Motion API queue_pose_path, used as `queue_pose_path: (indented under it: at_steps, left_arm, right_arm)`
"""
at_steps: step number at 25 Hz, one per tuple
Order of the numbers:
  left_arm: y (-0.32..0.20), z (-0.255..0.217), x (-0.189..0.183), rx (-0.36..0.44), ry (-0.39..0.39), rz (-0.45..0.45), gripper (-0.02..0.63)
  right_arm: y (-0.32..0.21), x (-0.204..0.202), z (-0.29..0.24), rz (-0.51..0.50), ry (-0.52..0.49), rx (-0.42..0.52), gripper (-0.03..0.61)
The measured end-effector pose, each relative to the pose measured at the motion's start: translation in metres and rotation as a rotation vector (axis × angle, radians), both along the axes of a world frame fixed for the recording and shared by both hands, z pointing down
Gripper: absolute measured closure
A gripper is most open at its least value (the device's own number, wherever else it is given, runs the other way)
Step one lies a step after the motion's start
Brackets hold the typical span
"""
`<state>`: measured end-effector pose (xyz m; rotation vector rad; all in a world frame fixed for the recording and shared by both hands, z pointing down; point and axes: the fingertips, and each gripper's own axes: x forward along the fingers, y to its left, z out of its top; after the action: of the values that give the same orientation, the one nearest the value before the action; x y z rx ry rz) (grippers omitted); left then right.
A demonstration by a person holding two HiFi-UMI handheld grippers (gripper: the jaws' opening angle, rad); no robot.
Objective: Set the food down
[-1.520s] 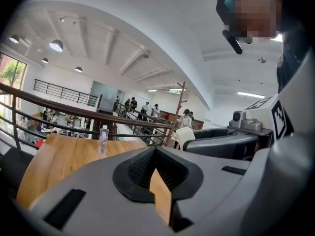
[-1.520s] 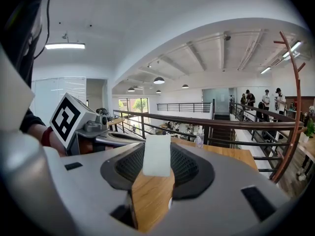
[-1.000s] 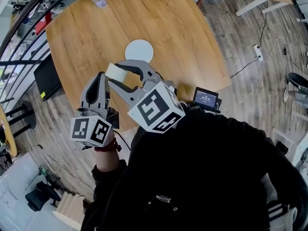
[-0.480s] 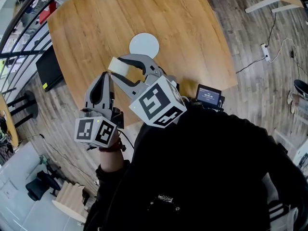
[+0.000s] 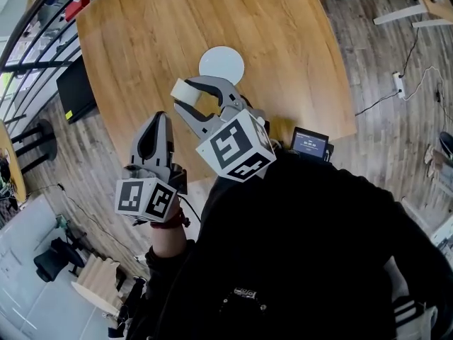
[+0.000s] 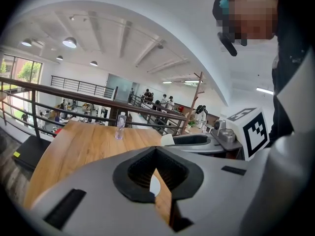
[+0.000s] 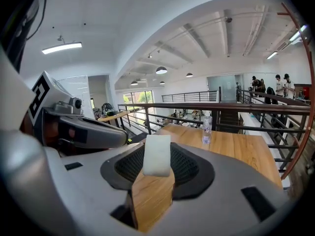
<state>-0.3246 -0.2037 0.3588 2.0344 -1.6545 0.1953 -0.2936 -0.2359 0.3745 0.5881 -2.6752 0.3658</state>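
Wooden planks cover the floor (image 5: 396,154) of a large open hall, and a rounded wooden surface (image 5: 141,41) stands on it beside a dark railing (image 5: 28,41). On this surface lies a round white plate (image 5: 221,64), with nothing on it. A clear bottle (image 7: 207,128) stands upright at the far edge, well apart from the plate. A small device with a lit screen (image 5: 308,144) sits at the near edge, close to the person's dark clothing.

The right tongs (image 5: 190,95) are clenched on the food (image 5: 184,89), a pale, whitish block with a rectangular shape (what kind of food, I cannot tell). The block sits at the very tips, pressed between the two dark ribbed pads. In the right gripper view its long axis stands upright in the picture, across the line on which the jaws close, and its upper end rises a little above the pads. In the head view the food is held up over the bare wood, near the plate but not over it, on the side toward the person and a little to the left. It touches neither the plate nor the surface.

The left tongs (image 5: 161,119) are held lower and to the left, over the near-left edge of the surface. Their jaws meet at the tips and nothing is between them; through the small gap behind the tips only wood and a bit of the white plate are visible.
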Motion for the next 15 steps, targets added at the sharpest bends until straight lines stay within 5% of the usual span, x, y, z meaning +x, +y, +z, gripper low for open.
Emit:
queue_pose_path:
  at_steps: [15]
  left_arm:
    - [0.02, 0.027, -0.02, -0.086, -0.002, -0.107, 0.615]
  right_arm:
    - [-0.029, -0.004, 0.068, 0.0, 0.086, -0.044, 0.405]
